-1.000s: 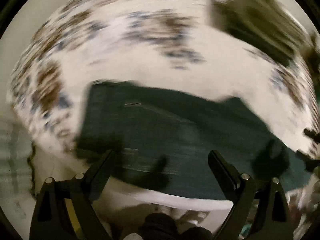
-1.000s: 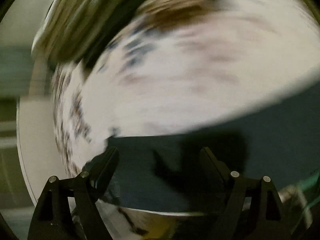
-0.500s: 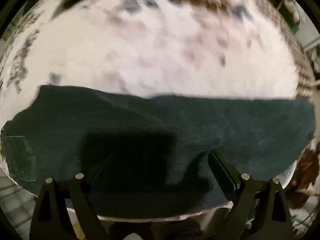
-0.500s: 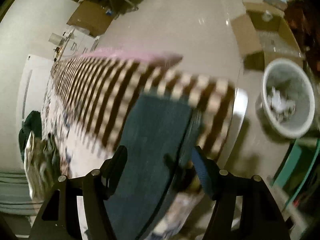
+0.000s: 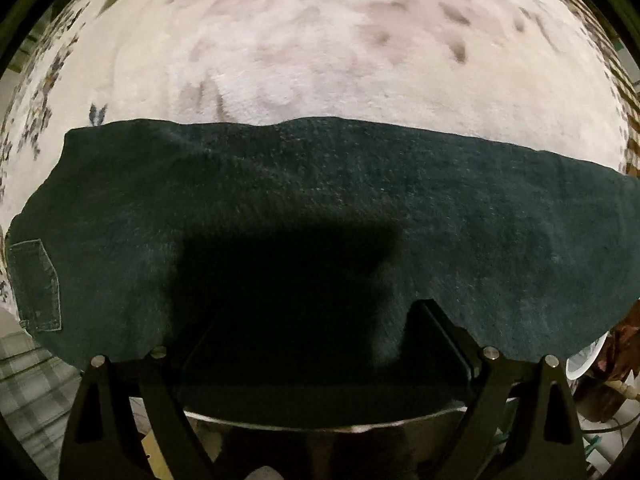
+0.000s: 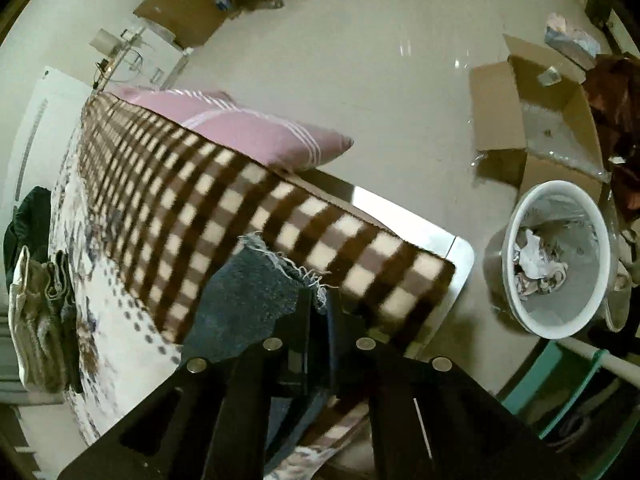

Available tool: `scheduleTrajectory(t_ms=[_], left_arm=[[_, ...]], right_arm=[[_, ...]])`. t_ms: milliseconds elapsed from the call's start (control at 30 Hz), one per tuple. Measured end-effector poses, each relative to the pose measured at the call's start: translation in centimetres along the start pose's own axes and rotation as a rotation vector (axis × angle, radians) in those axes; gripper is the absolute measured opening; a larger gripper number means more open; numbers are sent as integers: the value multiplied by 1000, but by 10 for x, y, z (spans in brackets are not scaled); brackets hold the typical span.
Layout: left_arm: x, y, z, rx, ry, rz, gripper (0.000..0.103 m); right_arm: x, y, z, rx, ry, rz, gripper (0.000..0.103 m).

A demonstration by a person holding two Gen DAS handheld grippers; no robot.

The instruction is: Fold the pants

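The dark green pants (image 5: 320,216) lie spread flat across the bed, on a white blanket with a brown and blue print (image 5: 320,48), so that the long edge runs straight and a fold can be made cleanly along it. A back pocket (image 5: 38,284) shows at the left end in the left wrist view, which suggests the waist lies that way and the leg ends run off to the right.

The left hand-held gripper (image 5: 320,344) points down over the near edge of the pants with its jaws standing wide apart and nothing between them; its shadow falls on the cloth. It looks poised to pinch the near edge.

The right hand-held gripper (image 6: 319,300) has just been closing and is now clamped on a frayed hem (image 6: 280,264) at a leg end, cloth pinched between its fingers. It holds this end near the brown-checked blanket (image 6: 248,216) at the bed's edge, probably to carry the leg over toward the waist. A pink pillow (image 6: 248,128) and a white waste bin (image 6: 560,256) on the floor lie beyond.
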State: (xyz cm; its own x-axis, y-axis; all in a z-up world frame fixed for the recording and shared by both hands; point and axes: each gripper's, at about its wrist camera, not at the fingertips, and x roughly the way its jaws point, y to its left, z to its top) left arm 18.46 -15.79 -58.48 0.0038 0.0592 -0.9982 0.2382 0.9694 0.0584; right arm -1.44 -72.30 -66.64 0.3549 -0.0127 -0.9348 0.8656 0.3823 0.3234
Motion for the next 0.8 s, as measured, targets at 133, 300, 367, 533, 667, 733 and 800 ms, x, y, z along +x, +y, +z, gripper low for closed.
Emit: scheduleTrajectory(t_ms=[133,300,367,533,667,733,800], left_arm=[[-7,-11,-9,33,-13,8,95],[4,-17,-7,25,4,-6,98],[9,-11,-5,16,1,-14,103],[11,-2,-8,8,-23,-80,103],[9,2,-16,9,-36,-85,103],[10,1,-18,6,-45,-83,103],[12,-1,-20,-1,-56,-83,103]], right_arm=[[7,-19,-3,36,51,-34,7],[14,-51,-9,160,102,103,40],[8,-60,-17,188,74,195,57],[35,-63,-40,206,143,343,57],[47,-58,-47,190,64,467,58],[50,-58,-46,209,35,537,58],[57,-52,-45,201,30,575,58]])
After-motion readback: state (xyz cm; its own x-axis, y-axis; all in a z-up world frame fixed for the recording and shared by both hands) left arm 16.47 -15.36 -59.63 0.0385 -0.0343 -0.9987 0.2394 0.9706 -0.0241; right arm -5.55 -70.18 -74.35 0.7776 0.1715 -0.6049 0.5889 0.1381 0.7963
